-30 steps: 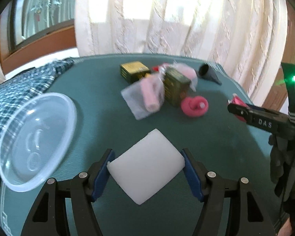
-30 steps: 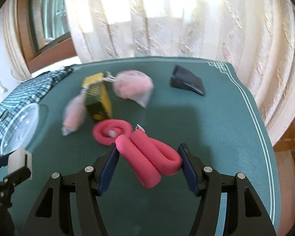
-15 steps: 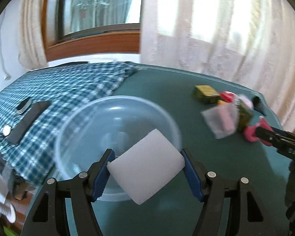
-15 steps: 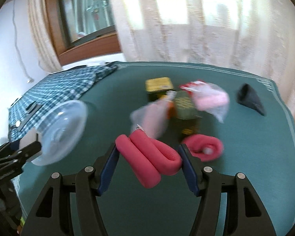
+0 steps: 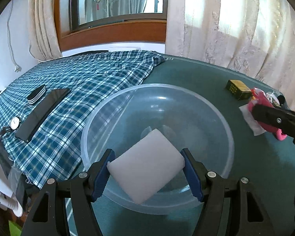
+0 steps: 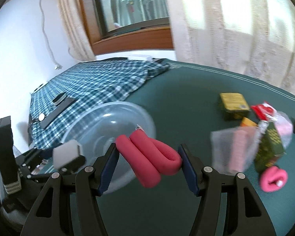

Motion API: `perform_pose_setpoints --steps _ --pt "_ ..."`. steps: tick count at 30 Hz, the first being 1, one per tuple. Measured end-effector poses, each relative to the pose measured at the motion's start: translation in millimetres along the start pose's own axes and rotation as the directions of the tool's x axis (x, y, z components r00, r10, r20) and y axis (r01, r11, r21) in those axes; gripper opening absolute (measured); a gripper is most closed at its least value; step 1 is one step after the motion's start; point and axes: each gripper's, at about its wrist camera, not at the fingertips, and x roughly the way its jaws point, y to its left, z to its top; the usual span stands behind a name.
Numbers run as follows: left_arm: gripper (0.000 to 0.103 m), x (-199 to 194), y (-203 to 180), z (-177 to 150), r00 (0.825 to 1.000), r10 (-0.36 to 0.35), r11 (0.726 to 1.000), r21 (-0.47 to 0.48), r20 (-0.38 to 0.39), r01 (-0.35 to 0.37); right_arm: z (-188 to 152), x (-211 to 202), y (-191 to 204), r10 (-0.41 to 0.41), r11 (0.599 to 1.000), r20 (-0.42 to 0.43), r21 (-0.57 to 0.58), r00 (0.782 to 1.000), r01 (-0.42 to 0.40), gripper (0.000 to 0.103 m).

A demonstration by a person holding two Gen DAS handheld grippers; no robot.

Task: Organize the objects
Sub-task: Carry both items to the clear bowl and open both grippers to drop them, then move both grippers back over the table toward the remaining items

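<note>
Right tool point(image 6: 148, 162) clamps folded red tube point(image 6: 149, 157). Clear bowl point(image 6: 100, 118) ahead-left, left tool point(image 6: 68, 157) holding white block point(image 6: 65, 153) beside it. Boxes point(image 6: 234, 106) ahead-right.

Left wrist camera: we look forward along our fingers, close above the clear bowl point(image 5: 157, 147). Right wrist camera: we face leftward across the green table point(image 6: 186, 98), farther back. Both views share bowl, checked cloth point(image 5: 78, 82), window.

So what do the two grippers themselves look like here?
Both match: the left gripper and right gripper have black plastic frames with triangular cut-outs, silver screw heads at the joints, and ribbed blue pads lining the fingers. Seen from the right wrist view, the left unit carries a black-and-white striped strap.
</note>
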Motion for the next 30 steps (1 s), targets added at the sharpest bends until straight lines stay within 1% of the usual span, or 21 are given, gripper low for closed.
perform_pose_setpoints --steps 4,7,10,11,13,15,20,22,24,30 --pt "0.072 2.8 5.0 1.5 1.000 0.006 1.000 -0.005 -0.001 -0.006 6.1 15.1 16.8 0.035 0.999 -0.015 -0.020 0.999 -0.035 0.063" --pt "0.075 4.4 10.7 3.4 1.000 0.004 1.000 -0.019 -0.004 -0.004 8.9 24.7 22.5 0.054 0.998 -0.026 -0.023 0.998 -0.054 0.063" --pt "0.080 2.1 15.1 4.4 1.000 -0.002 0.999 -0.038 -0.001 0.002 10.9 34.1 26.1 0.073 0.997 -0.039 -0.023 0.997 -0.074 0.063" --pt "0.084 0.5 16.2 4.8 1.000 0.001 0.999 -0.041 0.003 0.000 11.3 35.6 27.5 0.077 0.997 -0.041 -0.022 0.996 -0.078 0.063" --pt "0.087 -4.5 18.2 5.7 1.000 0.005 0.999 -0.045 0.020 -0.004 11.9 40.2 29.7 0.088 0.996 -0.048 -0.019 0.995 -0.089 0.063" --pt "0.090 -9.1 20.4 6.8 0.999 0.015 0.999 -0.047 0.035 -0.013 12.4 42.7 30.4 0.099 0.995 -0.052 -0.014 0.994 -0.100 0.064" --pt "0.091 -18.6 24.7 8.5 0.997 0.055 0.997 -0.055 0.062 -0.052 11.2 45.0 31.0 0.131 0.991 -0.064 -0.009 0.989 -0.132 0.065" --pt "0.091 -20.8 26.7 9.0 0.996 0.062 0.997 -0.058 0.067 -0.058 11.2 43.9 30.1 0.153 0.988 -0.063 0.004 0.986 -0.153 0.075" --pt "0.091 -23.1 26.9 9.6 0.995 0.065 0.996 -0.061 0.070 -0.060 10.9 40.9 29.4 0.167 0.986 -0.052 0.015 0.985 -0.166 0.080" --pt "0.091 -27.4 23.0 9.4 0.995 0.070 0.996 -0.062 0.073 -0.065 5.1 29.7 26.1 0.169 0.986 -0.029 0.018 0.985 -0.169 0.080"
